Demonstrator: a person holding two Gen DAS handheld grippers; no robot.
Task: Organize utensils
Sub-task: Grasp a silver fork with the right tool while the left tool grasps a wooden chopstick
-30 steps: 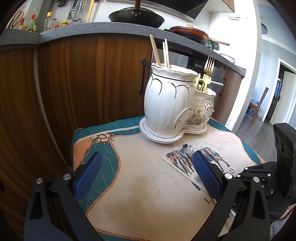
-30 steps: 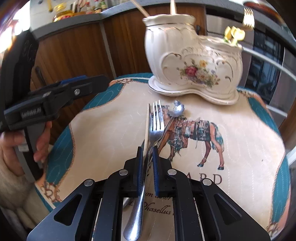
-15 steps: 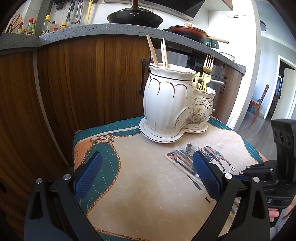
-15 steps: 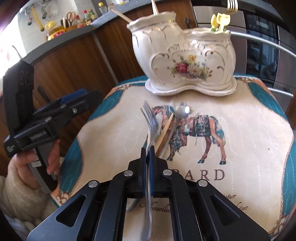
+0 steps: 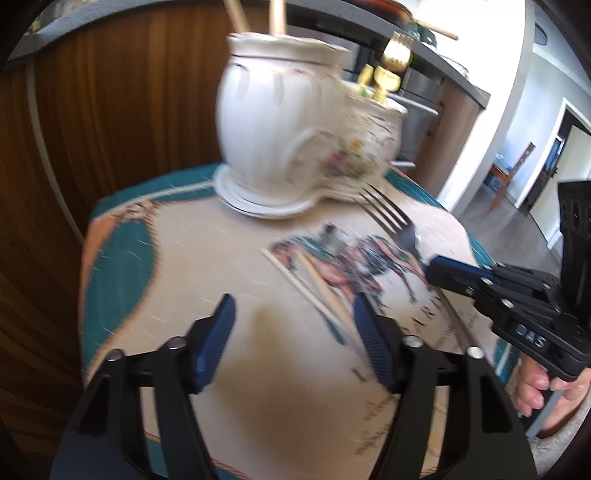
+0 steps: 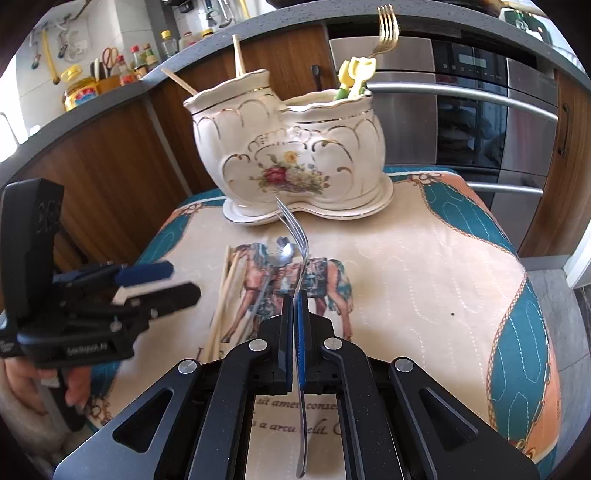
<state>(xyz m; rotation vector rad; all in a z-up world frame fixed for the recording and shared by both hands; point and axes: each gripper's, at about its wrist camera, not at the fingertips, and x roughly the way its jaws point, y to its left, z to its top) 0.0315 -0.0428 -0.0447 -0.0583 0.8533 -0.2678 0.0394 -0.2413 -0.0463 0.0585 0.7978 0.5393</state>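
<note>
Two tongs are at work over the cloth-covered counter. Nearest, the right tongs (image 6: 293, 325) are pressed together on a silver fork (image 6: 297, 236), pinching its handle, with the prongs lifted and pointing ahead at the holder. The left tongs (image 5: 291, 332) have just been closing; their blue pads are half spread with nothing between them, only bare cloth under them. Just past the left tongs, a pair of wooden chopsticks (image 5: 314, 280) lies flat, and a small silver spoon (image 6: 282, 249) lies beside them, just ahead of the right tongs. Farthest away stands the white flowered utensil holder (image 6: 291, 155) on its saucer. Its tall side already has chopsticks in it. Its low side has a gold fork (image 6: 386, 27) and yellow pieces. So some things are put away. I think the fork goes in next, then the chopsticks and spoon.
</note>
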